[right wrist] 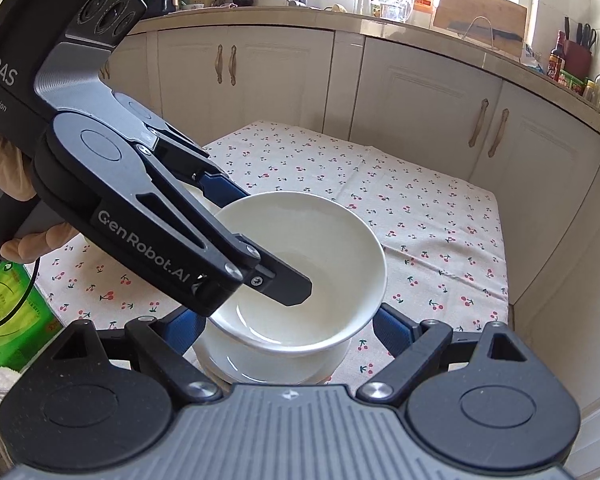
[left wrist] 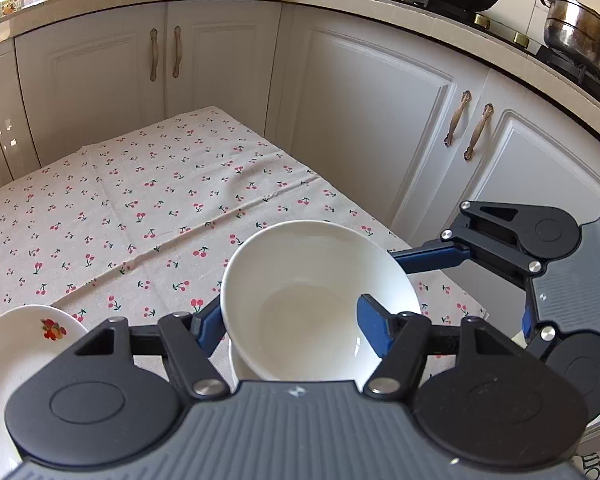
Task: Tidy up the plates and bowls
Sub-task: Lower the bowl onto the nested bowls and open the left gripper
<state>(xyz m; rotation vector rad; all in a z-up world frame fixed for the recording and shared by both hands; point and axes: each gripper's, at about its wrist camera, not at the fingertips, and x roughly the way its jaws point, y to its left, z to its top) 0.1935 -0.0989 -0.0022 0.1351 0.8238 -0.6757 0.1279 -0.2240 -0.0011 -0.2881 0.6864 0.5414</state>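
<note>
From the left wrist, the left claw (left wrist: 296, 328) pinches the near wall of a white bowl (left wrist: 316, 300), one finger inside and one outside, holding it tilted over the table (left wrist: 140, 200), while a fruit-print plate (left wrist: 16, 352) lies apart at the left edge. From the right wrist, the right claw (right wrist: 288, 328) stands wide on either side of a lower bowl (right wrist: 268, 364), though whether its pads press on that bowl is unclear. The top bowl looks close to nesting, so stacking seems under way with the plate left.

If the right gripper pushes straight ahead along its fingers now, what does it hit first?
Most likely the lower white bowl between the right gripper fingers; the upper white bowl, held by the left gripper, sits just above. Depth is uncertain.
</note>
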